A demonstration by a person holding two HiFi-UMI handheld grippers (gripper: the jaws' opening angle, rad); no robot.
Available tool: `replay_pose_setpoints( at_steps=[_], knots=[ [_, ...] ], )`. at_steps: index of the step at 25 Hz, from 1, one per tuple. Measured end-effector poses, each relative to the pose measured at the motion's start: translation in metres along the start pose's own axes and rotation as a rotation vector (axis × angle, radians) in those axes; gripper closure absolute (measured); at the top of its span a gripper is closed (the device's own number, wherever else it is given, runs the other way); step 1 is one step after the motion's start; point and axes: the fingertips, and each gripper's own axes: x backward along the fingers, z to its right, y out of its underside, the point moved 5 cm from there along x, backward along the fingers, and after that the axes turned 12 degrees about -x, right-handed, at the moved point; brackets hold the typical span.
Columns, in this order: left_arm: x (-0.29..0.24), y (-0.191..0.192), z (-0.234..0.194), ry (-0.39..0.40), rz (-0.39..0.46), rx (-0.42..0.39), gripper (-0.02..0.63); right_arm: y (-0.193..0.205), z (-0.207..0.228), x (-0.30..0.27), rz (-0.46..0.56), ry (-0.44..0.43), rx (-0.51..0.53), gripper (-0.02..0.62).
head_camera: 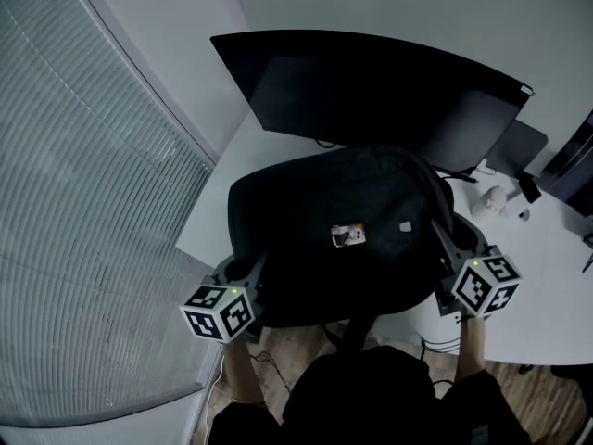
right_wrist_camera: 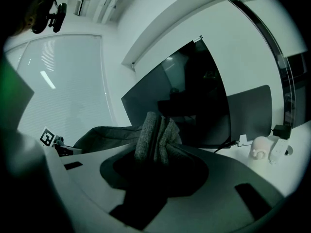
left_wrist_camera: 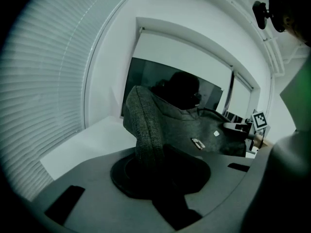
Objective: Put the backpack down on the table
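Note:
A black backpack [head_camera: 343, 221] with a small tag on its upper face lies flat over the near part of the white table [head_camera: 547, 286]. I cannot tell whether it rests fully on the table. My left gripper [head_camera: 248, 274] is shut on the backpack's left edge, and a fold of grey fabric [left_wrist_camera: 145, 130] rises from between the jaws. My right gripper [head_camera: 443, 250] is shut on the backpack's right edge, where bunched fabric [right_wrist_camera: 155, 136] is pinched between the jaws. Each gripper shows in the other's view across the bag: the right gripper [left_wrist_camera: 243, 126] and the left gripper [right_wrist_camera: 54, 142].
A wide curved monitor [head_camera: 371, 91] stands just behind the backpack, with a cable at its foot. A small white figure [head_camera: 496, 198] and other small items sit at the table's right. Window blinds [head_camera: 83, 202] fill the left. Wooden floor [head_camera: 296, 350] shows below the table's front edge.

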Motion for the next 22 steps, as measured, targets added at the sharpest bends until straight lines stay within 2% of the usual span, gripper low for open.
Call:
replay_pose_setpoints(
  at_steps=[12,22],
  knots=[
    [-0.065,0.012,-0.024,0.136,-0.106,0.018,0.525,0.024,0.026,-0.017,-0.031,0.138,-0.060,0.463],
    [-0.106,0.031,-0.033,0.193,-0.170,0.028,0.525,0.048,0.049,-0.030,-0.055,0.209,-0.099,0.463]
  ],
)
